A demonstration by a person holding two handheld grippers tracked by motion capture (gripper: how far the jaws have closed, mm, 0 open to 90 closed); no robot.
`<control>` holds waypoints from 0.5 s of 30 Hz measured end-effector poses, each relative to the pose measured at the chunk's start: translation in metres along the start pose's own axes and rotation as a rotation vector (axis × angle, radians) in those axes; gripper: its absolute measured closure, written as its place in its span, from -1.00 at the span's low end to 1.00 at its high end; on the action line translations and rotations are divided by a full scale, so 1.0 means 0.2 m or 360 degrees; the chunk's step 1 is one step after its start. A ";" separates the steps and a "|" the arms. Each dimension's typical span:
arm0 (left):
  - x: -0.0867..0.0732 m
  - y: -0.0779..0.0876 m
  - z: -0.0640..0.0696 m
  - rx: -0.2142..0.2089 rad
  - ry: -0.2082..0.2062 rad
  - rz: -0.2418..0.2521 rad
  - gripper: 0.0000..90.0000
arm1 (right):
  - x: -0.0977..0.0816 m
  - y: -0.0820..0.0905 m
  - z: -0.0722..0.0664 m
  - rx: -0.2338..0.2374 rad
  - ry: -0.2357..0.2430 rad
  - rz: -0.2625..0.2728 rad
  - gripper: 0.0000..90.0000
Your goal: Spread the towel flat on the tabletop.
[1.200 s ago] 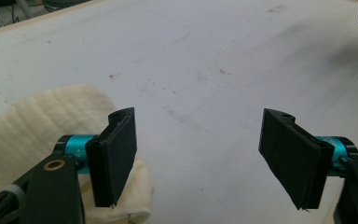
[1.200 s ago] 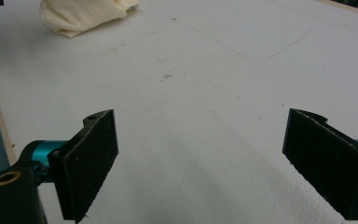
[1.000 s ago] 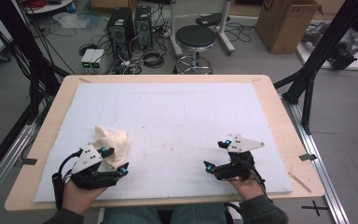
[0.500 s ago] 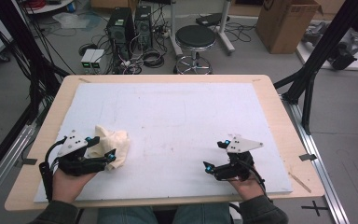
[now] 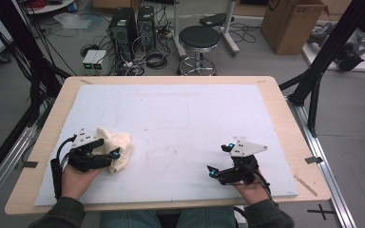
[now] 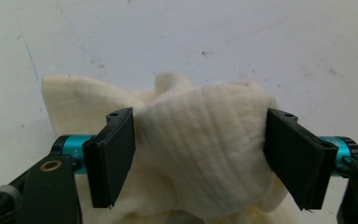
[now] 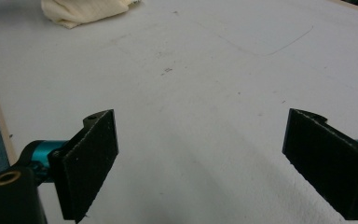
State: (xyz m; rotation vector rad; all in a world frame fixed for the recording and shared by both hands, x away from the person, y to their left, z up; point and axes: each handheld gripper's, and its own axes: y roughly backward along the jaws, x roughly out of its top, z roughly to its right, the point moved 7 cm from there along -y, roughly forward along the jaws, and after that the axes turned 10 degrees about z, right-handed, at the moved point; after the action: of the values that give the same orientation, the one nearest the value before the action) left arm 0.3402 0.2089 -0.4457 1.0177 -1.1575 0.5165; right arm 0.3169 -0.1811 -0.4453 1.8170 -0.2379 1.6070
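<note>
The left gripper (image 5: 108, 156) is now straddling the crumpled cream cloth (image 6: 200, 154) — jaws spread, not yet clamping; the right gripper (image 5: 218, 172) is idling open — a grasp seems imminent.

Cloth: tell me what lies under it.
The cloth rests on the white mat, which shows bare all around it. The left gripper has its jaws open around the bunched top. Anything beneath its folds is covered.
</note>
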 end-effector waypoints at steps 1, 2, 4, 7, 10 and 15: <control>-0.01 -0.01 -0.01 0.0017 -0.0009 -0.0018 -0.39 | 0.00 0.00 -0.01 0.0000 -0.0006 -0.0009 -0.79; -0.04 -0.03 -0.02 0.0013 0.0009 -0.0049 -0.34 | 0.00 0.00 0.00 0.0000 0.0008 -0.0006 -0.79; -0.07 -0.04 -0.03 0.0029 0.0005 -0.0096 -0.30 | 0.00 -0.01 -0.01 0.0004 0.0003 -0.0014 -0.79; -0.09 -0.05 -0.05 0.0028 0.0030 -0.0120 -0.21 | -0.01 -0.01 -0.01 0.0010 0.0012 -0.0018 -0.79; -0.10 -0.06 -0.06 0.0042 0.0024 -0.0139 -0.09 | -0.01 -0.01 -0.01 0.0008 0.0010 -0.0020 -0.79; -0.13 -0.09 -0.08 0.0056 0.0021 -0.0177 0.18 | -0.01 -0.01 -0.02 0.0015 0.0014 -0.0028 -0.79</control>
State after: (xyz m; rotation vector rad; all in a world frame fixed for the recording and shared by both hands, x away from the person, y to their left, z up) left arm 0.3529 0.2182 -0.4779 1.1007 -1.0768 0.4558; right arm 0.3151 -0.1779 -0.4483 1.8143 -0.2098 1.6059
